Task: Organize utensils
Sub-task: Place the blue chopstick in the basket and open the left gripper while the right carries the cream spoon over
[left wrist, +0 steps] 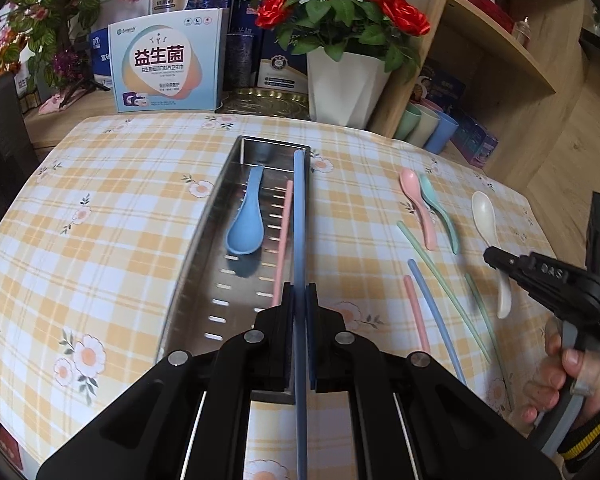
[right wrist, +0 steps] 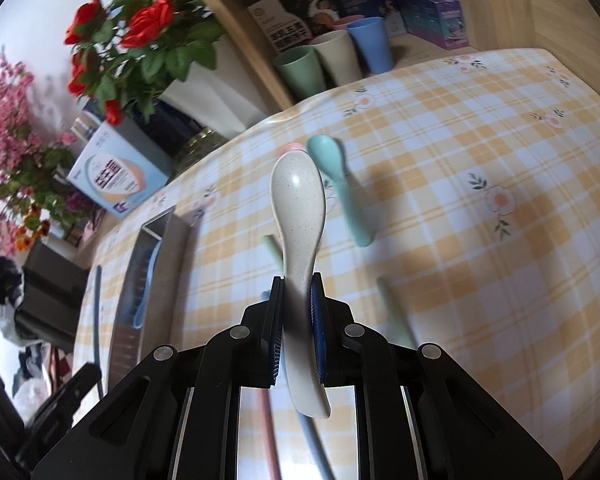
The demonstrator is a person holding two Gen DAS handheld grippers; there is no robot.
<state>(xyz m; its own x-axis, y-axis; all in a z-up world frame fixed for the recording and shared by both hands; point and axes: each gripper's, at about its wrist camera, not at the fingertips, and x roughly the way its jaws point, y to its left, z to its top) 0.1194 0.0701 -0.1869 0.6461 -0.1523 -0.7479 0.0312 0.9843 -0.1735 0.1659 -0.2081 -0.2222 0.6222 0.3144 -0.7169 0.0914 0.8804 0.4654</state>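
- Left wrist view: the left gripper [left wrist: 299,300] pinches a blue chopstick [left wrist: 298,216], which runs toward 12 o'clock over the steel tray [left wrist: 220,200] on the checked tablecloth [left wrist: 120,200]. A blue spoon [left wrist: 246,220] and a pink chopstick [left wrist: 283,236] lie inside the tray. At 3 o'clock, loose spoons and chopsticks lie on the cloth.
- Right wrist view: the right gripper [right wrist: 298,312] clamps a speckled white spoon [right wrist: 298,216] by its handle, bowl toward 12 o'clock, above the cloth. A green spoon [right wrist: 340,184] lies at 1 o'clock; the tray sits at 9 o'clock.
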